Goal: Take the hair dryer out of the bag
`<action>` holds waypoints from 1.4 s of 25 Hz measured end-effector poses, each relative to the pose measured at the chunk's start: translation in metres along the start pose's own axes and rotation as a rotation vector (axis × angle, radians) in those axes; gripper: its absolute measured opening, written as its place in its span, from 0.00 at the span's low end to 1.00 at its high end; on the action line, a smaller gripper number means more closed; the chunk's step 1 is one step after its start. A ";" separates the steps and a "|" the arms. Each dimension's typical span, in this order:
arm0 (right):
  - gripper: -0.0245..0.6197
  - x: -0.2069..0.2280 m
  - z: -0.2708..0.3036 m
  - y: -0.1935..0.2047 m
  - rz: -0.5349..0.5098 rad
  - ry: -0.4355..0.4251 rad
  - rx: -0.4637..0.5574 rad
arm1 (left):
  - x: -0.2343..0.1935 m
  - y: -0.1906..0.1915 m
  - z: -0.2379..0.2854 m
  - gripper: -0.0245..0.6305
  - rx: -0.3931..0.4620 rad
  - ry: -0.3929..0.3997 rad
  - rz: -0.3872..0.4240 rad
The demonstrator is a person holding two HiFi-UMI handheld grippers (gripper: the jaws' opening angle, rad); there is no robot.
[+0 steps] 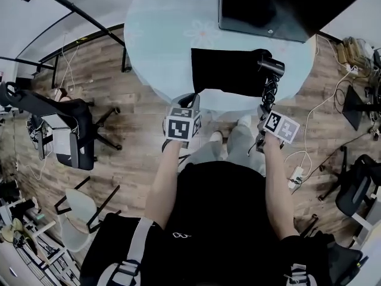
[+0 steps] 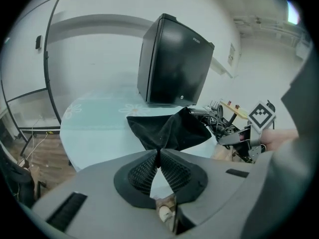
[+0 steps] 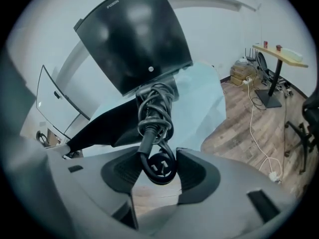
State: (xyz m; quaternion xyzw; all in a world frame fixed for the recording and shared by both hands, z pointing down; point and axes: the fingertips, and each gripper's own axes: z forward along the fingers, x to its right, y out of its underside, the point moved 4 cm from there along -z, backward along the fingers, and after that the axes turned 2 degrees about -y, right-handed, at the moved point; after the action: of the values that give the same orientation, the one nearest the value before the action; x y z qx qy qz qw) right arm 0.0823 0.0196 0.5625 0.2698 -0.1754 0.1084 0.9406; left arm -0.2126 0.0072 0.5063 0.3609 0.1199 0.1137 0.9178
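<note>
The left gripper [image 2: 158, 154] is pinched tight on the near corner of the black bag [image 1: 229, 71]. The bag lies along the near edge of the round table [image 1: 161, 28], with bare tabletop to its left and a black monitor [image 1: 280, 8] close behind. The hair dryer [image 1: 272, 65] protrudes from the bag's right end by the rim, and the right gripper [image 3: 157, 159] is clamped on the plug [image 3: 160, 168] of its coiled cord [image 3: 154, 111], with open floor to the right.

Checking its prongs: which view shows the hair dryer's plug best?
Right gripper view: the plug faces the camera, between the right tool's pads. Head view shows only dangling cord; left gripper view, a distant tangle.
</note>
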 end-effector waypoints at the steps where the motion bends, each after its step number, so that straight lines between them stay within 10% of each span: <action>1: 0.35 -0.003 0.005 0.001 0.003 -0.003 -0.007 | 0.004 0.000 -0.002 0.08 0.009 0.008 0.004; 16: 0.38 -0.003 -0.026 -0.048 -0.103 -0.018 0.230 | -0.019 -0.038 -0.054 0.10 0.239 0.016 -0.107; 23: 0.04 -0.047 -0.091 -0.120 -0.091 -0.196 0.536 | 0.020 -0.106 -0.058 0.05 0.394 0.101 -0.058; 29: 0.04 -0.097 -0.139 -0.154 -0.165 -0.438 0.663 | 0.070 -0.163 -0.072 0.05 0.513 0.208 0.044; 35: 0.04 -0.141 -0.170 -0.167 -0.317 -0.481 0.726 | 0.105 -0.197 -0.089 0.05 0.609 0.250 0.074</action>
State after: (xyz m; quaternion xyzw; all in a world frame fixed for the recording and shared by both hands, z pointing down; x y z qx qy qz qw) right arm 0.0493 -0.0419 0.2949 0.6225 -0.2959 -0.0479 0.7229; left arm -0.1158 -0.0462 0.2925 0.6060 0.2467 0.1495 0.7413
